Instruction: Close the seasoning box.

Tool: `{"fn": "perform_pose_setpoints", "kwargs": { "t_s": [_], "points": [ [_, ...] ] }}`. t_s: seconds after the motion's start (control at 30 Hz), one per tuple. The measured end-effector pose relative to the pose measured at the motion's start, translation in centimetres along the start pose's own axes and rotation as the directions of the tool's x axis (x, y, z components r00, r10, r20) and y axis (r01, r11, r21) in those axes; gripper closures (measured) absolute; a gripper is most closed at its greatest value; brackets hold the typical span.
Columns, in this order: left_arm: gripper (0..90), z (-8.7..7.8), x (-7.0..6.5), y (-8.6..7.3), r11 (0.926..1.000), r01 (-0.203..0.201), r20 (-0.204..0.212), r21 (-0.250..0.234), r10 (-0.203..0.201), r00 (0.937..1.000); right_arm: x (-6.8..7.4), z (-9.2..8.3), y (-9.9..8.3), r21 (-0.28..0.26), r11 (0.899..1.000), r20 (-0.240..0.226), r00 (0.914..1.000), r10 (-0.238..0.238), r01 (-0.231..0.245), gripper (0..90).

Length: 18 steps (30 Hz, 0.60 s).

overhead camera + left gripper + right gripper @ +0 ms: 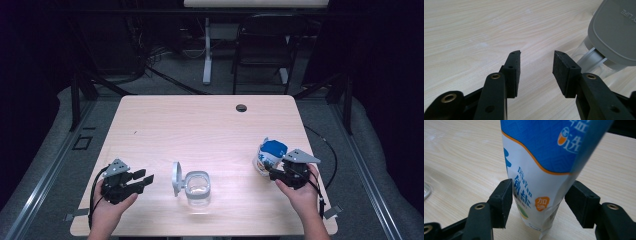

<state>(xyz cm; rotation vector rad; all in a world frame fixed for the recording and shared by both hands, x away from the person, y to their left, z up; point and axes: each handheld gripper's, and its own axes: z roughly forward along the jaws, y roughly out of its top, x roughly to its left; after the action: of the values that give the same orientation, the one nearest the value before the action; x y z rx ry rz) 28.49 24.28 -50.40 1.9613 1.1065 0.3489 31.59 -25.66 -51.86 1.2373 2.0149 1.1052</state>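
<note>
While the pale wooden desk (200,125) stands in a dark room with a folding chair (262,50) beyond its far edge, the right tool (276,174) has its jaws spread either side of a blue-and-white bag (270,155) near the right edge, pads not pressing it. The left tool (142,179) gapes empty, just left of a clear jar (197,187) with a grey flip lid (176,177).

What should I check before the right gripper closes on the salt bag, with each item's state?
1. Salt bag between right gripper jaws: ok.
2. Pads pressing on the bag: not ok, gap on the left side.
3. Bag upright on table: ok.
4. Clear container lid open: ok.
5. Left gripper open, holding nothing: ok.
6. Bag top cut open: cannot tell.
</note>
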Motion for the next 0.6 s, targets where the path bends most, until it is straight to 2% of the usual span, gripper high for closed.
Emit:
{"fn": "perform_pose_setpoints", "kwargs": {
  "t_s": [0.27,0.33,0.6],
  "points": [
    [58.3,0.1,0.0,0.0,1.0000,0.003,0.002,0.006,-0.003,1.0000,0.2,0.6,-0.2,-0.013,1.000,-0.002,1.0000,-0.007,0.007,34.7],
    [58.3,0.1,0.1,-0.1,1.0000,0.002,0.000,0.005,-0.002,1.0000,0.3,1.0,-0.3,0.001,1.000,0.007,0.9997,-0.024,0.024,34.3],
    [58.3,0.1,0.2,-0.1,1.0000,0.007,-0.001,0.006,-0.007,1.0000,0.4,1.8,-0.5,-0.006,1.000,0.016,0.9997,-0.017,0.017,34.0]
  ]
}}
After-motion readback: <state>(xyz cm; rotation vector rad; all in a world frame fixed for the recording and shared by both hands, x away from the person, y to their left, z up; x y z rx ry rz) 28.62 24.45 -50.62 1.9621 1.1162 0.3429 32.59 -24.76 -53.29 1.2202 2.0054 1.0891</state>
